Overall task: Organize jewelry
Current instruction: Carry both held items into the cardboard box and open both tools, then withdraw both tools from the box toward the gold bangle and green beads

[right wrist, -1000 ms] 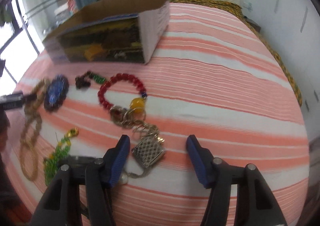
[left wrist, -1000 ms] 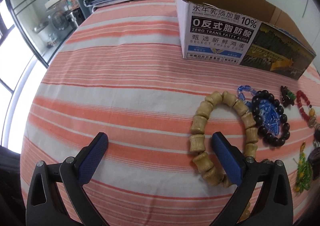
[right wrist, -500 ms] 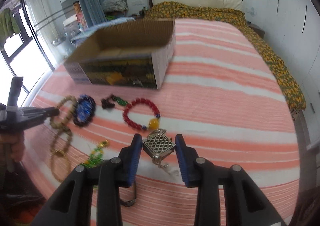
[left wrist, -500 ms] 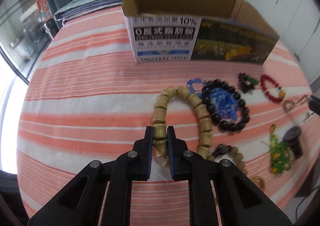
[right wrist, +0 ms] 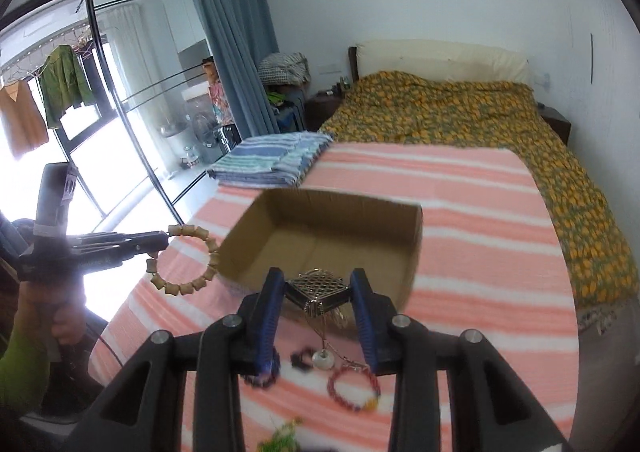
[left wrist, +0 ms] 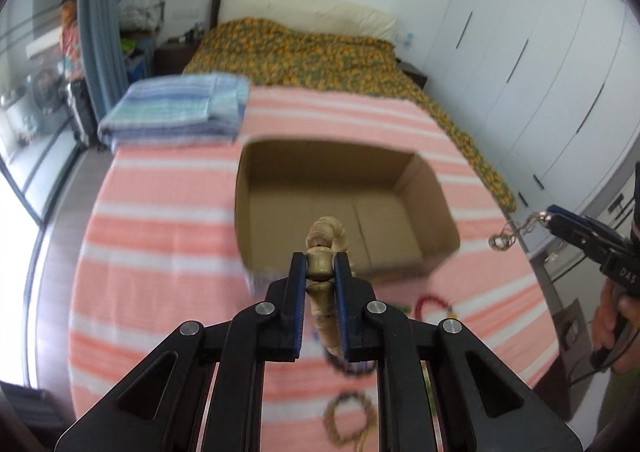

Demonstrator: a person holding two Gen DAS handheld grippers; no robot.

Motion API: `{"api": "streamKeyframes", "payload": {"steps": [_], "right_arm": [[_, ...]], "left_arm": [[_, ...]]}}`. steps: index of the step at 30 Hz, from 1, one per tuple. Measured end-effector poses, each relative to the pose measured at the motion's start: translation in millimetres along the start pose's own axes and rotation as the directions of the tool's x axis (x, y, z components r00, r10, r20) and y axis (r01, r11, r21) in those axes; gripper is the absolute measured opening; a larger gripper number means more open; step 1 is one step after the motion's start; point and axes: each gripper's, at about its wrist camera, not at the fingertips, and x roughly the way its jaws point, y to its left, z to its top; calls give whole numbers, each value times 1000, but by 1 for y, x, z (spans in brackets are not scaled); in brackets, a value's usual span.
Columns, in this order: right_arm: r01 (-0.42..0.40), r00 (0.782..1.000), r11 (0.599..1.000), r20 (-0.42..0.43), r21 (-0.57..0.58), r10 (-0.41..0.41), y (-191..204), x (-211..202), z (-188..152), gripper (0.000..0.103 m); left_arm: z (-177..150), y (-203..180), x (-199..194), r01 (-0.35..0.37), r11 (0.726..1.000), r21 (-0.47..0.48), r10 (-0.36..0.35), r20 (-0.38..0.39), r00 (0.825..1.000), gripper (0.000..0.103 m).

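Left gripper [left wrist: 321,266] pinching wooden bead bracelet [right wrist: 188,260]; right gripper [right wrist: 318,294] clamping metal lattice pendant [right wrist: 318,286]. Both hanging before cardboard box [left wrist: 340,188], opening lying ahead, left nearer.

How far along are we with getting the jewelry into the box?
Done: nothing yet; the cardboard box looks empty inside.
In hand: the left gripper grips the wooden bead bracelet, and the right gripper holds the metal lattice pendant, both raised near the box.
Left: the red bead bracelet and other pieces lie on the striped bedspread.
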Motion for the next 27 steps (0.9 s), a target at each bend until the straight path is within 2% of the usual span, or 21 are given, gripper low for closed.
{"api": "streamKeyframes", "payload": {"steps": [2, 5, 11, 13, 14, 15, 16, 17, 18, 23, 27], "right_arm": [[-5, 1000, 1000, -21, -1, 5, 1, 27, 16, 35], [-3, 997, 1000, -72, 5, 3, 1, 71, 25, 35], [21, 985, 998, -172, 63, -10, -11, 141, 6, 36], [44, 984, 994, -174, 98, -27, -17, 149, -2, 53], [51, 985, 993, -168, 109, -32, -17, 148, -5, 57], [53, 986, 992, -162, 116, -34, -18, 146, -9, 57], [56, 987, 991, -158, 118, -37, -16, 144, -12, 57], [64, 988, 991, -150, 115, -46, -16, 139, -15, 57], [71, 989, 992, -138, 103, -56, -16, 131, -19, 57], [77, 994, 995, -87, 62, -72, -6, 86, -44, 59], [85, 996, 994, -27, 69, -83, -1, 43, -69, 64]], "left_arm": [[22, -2, 13, -19, 1000, 16, 19, 11, 1000, 12], [37, 0, 46, -40, 999, 11, 40, -14, 999, 12], [34, 1, 110, -98, 995, 24, 100, -79, 992, 13], [25, 1, 126, -119, 992, 35, 122, -99, 988, 14], [23, 1, 129, -129, 991, 35, 132, -105, 986, 20], [19, 3, 132, -149, 988, 31, 152, -112, 982, 45], [16, 4, 134, -172, 985, 24, 174, -119, 978, 61], [11, 7, 131, -196, 980, 16, 197, -112, 974, 83], [5, 9, 124, -216, 976, 8, 216, -75, 974, 89], [-20, 17, 88, -225, 974, -5, 225, -15, 974, 91], [-47, 20, 46, -232, 972, -24, 233, 52, 971, 97]]}}
